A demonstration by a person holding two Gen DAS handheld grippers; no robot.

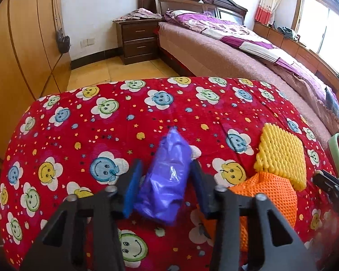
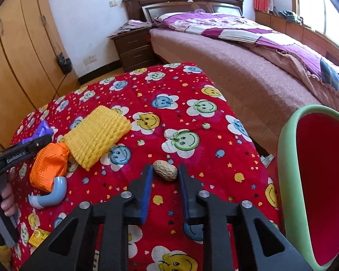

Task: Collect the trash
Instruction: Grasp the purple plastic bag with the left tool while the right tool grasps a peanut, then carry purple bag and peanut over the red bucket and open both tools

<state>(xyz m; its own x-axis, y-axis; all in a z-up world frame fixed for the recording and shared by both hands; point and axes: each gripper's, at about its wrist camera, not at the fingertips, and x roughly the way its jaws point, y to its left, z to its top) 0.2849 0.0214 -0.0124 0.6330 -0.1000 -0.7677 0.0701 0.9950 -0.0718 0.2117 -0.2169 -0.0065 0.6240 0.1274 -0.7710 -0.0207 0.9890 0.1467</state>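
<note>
The table (image 2: 192,85) wears a red smiley-flower cloth; on it lie a purple bag (image 1: 167,176) between the left claw's (image 1: 166,169) fingers; a peanut (image 2: 165,170) at the right claw's (image 2: 165,172) tips; yellow foam net (image 2: 97,135), orange net (image 2: 48,164) and a blue pipe elbow (image 2: 54,194) to its left.

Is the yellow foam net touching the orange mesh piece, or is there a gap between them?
Touching. In the right wrist view the yellow foam net overlaps the orange mesh piece with no red cloth between them; the left wrist view agrees.

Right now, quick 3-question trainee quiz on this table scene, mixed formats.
1. True or false: the left tongs straddle the purple bag.
2. What lies between the right tongs? A) peanut B) blue pipe elbow C) yellow foam net
3. Fill in: the orange net touches the ____ foam net.

Key: 1 true; 2 A, the peanut; 3 yellow.
</note>
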